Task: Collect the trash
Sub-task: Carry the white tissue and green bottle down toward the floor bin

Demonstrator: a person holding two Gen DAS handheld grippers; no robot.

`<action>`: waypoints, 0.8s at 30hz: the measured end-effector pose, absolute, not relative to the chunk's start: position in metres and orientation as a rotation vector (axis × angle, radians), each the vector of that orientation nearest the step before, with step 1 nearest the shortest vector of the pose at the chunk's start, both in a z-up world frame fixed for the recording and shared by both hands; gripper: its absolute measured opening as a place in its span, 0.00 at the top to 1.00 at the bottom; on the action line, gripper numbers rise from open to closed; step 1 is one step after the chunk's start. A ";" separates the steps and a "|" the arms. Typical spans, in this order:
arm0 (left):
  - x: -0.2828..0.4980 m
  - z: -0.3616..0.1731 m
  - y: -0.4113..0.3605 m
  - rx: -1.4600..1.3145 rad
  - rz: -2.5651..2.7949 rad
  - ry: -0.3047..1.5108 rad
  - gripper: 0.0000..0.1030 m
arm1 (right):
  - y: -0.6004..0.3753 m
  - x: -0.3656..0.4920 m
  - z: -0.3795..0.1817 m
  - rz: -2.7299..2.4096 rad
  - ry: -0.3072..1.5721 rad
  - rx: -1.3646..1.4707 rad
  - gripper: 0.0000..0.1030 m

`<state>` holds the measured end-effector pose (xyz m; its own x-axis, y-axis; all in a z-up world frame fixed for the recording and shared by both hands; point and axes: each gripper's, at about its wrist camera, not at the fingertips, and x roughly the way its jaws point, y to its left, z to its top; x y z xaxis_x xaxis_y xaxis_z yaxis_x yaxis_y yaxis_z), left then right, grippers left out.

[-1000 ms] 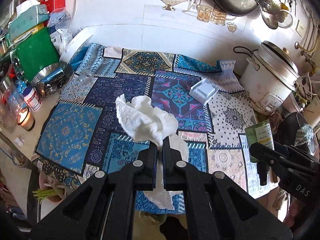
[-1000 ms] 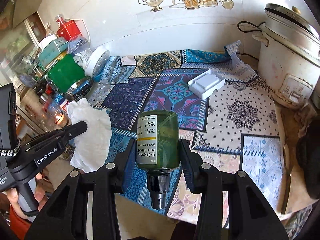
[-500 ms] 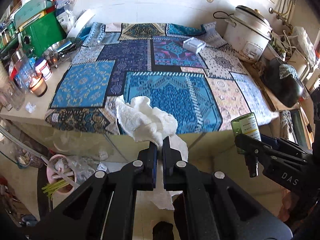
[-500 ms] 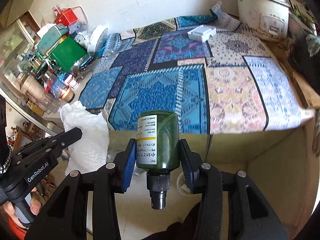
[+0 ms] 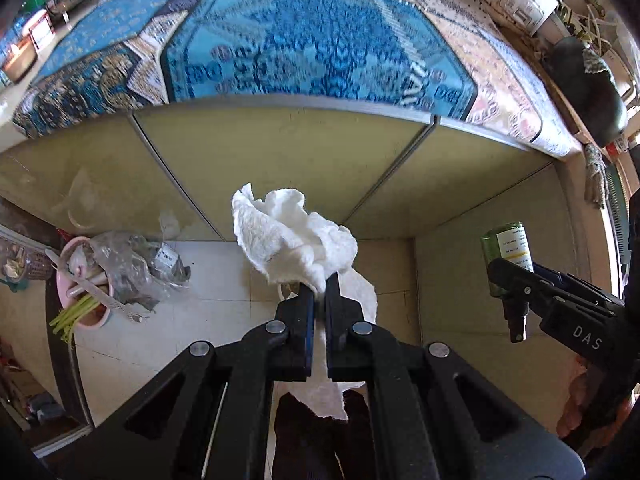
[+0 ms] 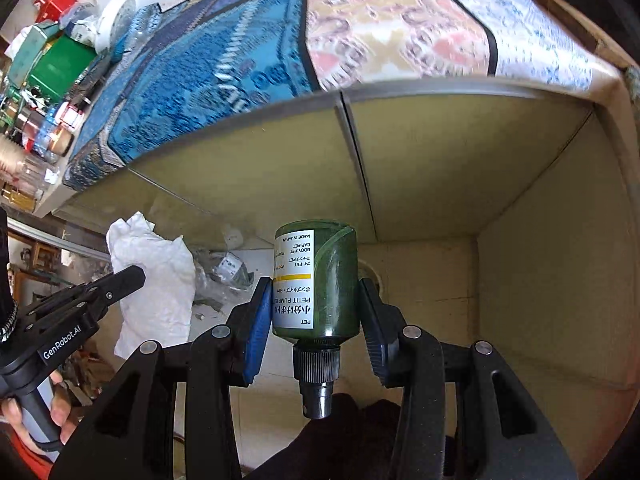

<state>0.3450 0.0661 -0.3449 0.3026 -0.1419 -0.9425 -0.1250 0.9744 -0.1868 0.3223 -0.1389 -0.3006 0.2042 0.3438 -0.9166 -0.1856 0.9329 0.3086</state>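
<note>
My left gripper [image 5: 319, 286] is shut on a crumpled white paper towel [image 5: 290, 240], held in the air below the counter edge, above the floor. My right gripper [image 6: 314, 300] is shut on a small green pump bottle [image 6: 316, 280], held upside down with its black nozzle toward the camera. The bottle also shows in the left wrist view [image 5: 507, 248] at the right. The towel shows in the right wrist view [image 6: 154, 276] at the left, in the left gripper [image 6: 124, 280].
A pink bin [image 5: 80, 280] with a clear plastic bag [image 5: 132, 264] of rubbish stands on the tiled floor at the left. The counter with a patterned blue cloth [image 5: 304, 40] overhangs yellow cabinet doors [image 5: 280, 160]. Cluttered jars and boxes [image 6: 44, 80] crowd the counter's left end.
Both grippers have dropped from above the counter to below its edge, facing the cabinet doors and floor. Towel and bottle stay held. The pink bin has come closer at the left.
</note>
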 end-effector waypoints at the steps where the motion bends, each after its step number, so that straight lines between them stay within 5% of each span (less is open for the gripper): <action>1: 0.348 -0.360 0.064 -0.244 -0.006 1.278 0.97 | -0.143 0.325 -0.318 0.366 1.333 0.142 0.62; 24: 0.398 -0.783 0.047 -0.321 0.113 1.366 0.97 | -0.132 0.350 -0.744 0.391 1.550 0.212 0.62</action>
<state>0.3975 0.0465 -0.7827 0.2062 -0.1060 -0.9728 -0.2644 0.9511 -0.1597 0.3505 -0.1319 -0.7444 -0.0241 0.3739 -0.9271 -0.1105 0.9207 0.3742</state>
